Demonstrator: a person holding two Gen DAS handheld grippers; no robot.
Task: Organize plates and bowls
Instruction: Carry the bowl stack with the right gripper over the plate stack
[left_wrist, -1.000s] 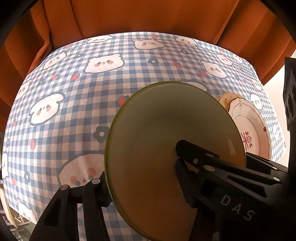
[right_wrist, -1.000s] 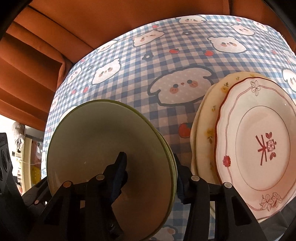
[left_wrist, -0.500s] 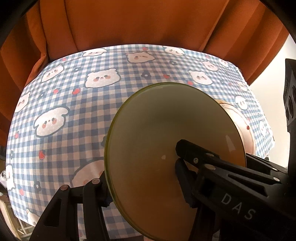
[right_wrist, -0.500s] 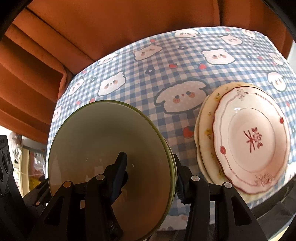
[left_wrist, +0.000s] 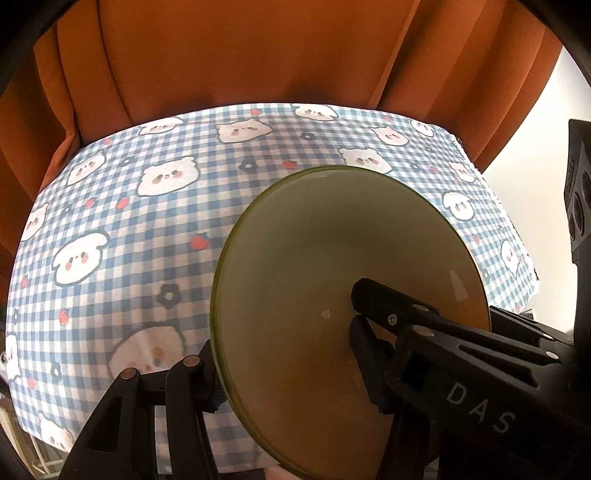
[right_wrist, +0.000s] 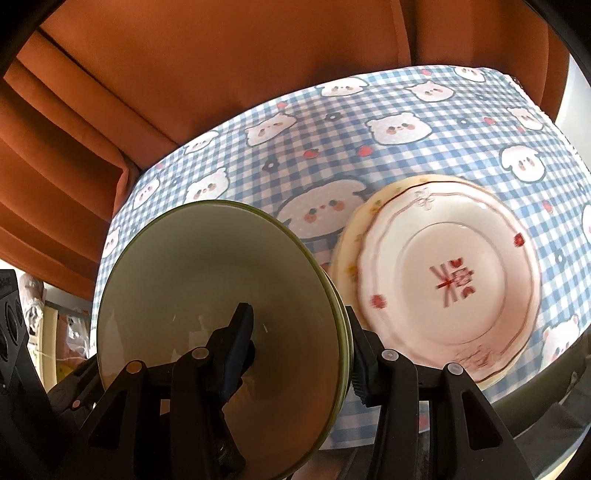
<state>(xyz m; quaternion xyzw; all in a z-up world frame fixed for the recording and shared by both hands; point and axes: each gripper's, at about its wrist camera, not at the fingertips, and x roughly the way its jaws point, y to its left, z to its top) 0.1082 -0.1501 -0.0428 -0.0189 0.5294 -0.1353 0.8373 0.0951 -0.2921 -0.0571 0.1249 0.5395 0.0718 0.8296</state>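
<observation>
We held a green bowl (left_wrist: 332, 280) up over the table (left_wrist: 122, 221), one gripper on each side of it. The left gripper (left_wrist: 284, 365) was clamped on the bowl's rim, one finger inside the bowl and the other against its outer wall. The right gripper (right_wrist: 299, 350) was clamped on the opposite rim in the same way. In the right wrist view a doubled green edge showed at the bowl (right_wrist: 221, 314) rim, so it may have been two bowls nested; we could not tell for certain. The bowl was tilted, its hollow facing the cameras, and clear of the table.

The table carried a blue-and-white checked cloth (right_wrist: 388, 162) printed with white bears, strawberries and small flowers. On it, just right of the bowl in the right wrist view, lay a stack of plates (right_wrist: 443, 280): a white plate with a red rim and red flower marks on top, a cream plate (right_wrist: 351, 243) under it. An orange curtain (left_wrist: 236, 55) hung behind the table.
</observation>
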